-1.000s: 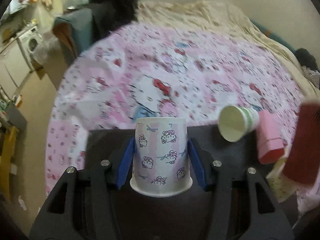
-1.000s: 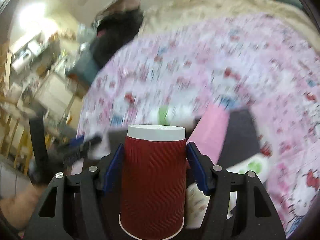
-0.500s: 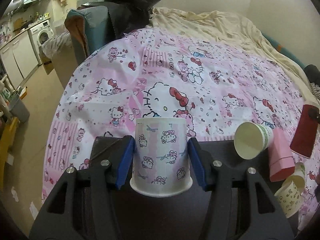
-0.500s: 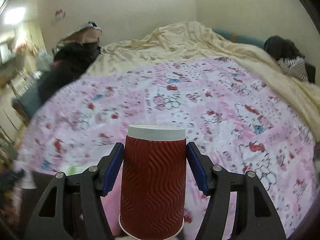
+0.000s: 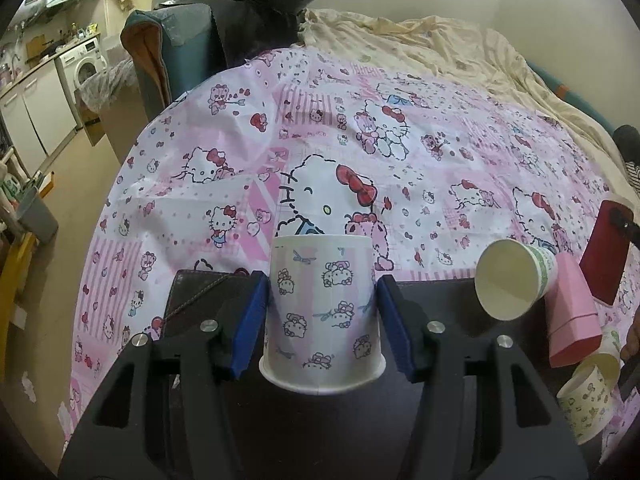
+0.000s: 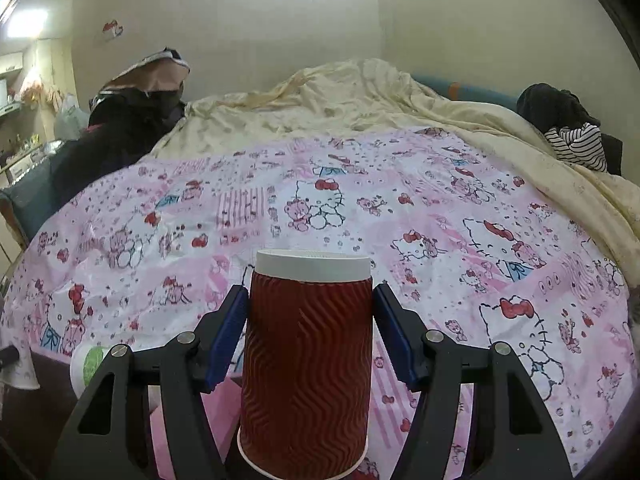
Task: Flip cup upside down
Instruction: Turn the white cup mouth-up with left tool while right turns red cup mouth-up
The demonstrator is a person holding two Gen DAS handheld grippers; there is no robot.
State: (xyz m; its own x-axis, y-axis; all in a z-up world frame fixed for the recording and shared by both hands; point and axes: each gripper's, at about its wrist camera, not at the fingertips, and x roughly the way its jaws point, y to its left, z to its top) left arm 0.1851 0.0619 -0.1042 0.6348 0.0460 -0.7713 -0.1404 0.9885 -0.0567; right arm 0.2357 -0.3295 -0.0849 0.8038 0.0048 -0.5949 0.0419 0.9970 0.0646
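My left gripper [image 5: 322, 300] is shut on a white paper cup with cartoon prints [image 5: 323, 316]; the cup stands with its rim toward the camera, over a dark board [image 5: 200, 296]. My right gripper [image 6: 310, 320] is shut on a red ribbed cup [image 6: 306, 376], white base pointing away, held above the pink patterned bedspread [image 6: 400, 208]. The red cup also shows at the right edge of the left wrist view [image 5: 606, 256].
On the board's right side a white cup with a green band [image 5: 514, 280] lies on its side beside a pink box [image 5: 572, 316] and a printed cup [image 5: 588, 404]. A cream duvet [image 6: 360, 100] and dark clothes [image 6: 560, 116] lie behind. Floor and cabinets lie left.
The right gripper has swung with the red cup from over the board toward the bedspread, and its view has steadied. The left gripper has shifted slightly, still holding its cup.
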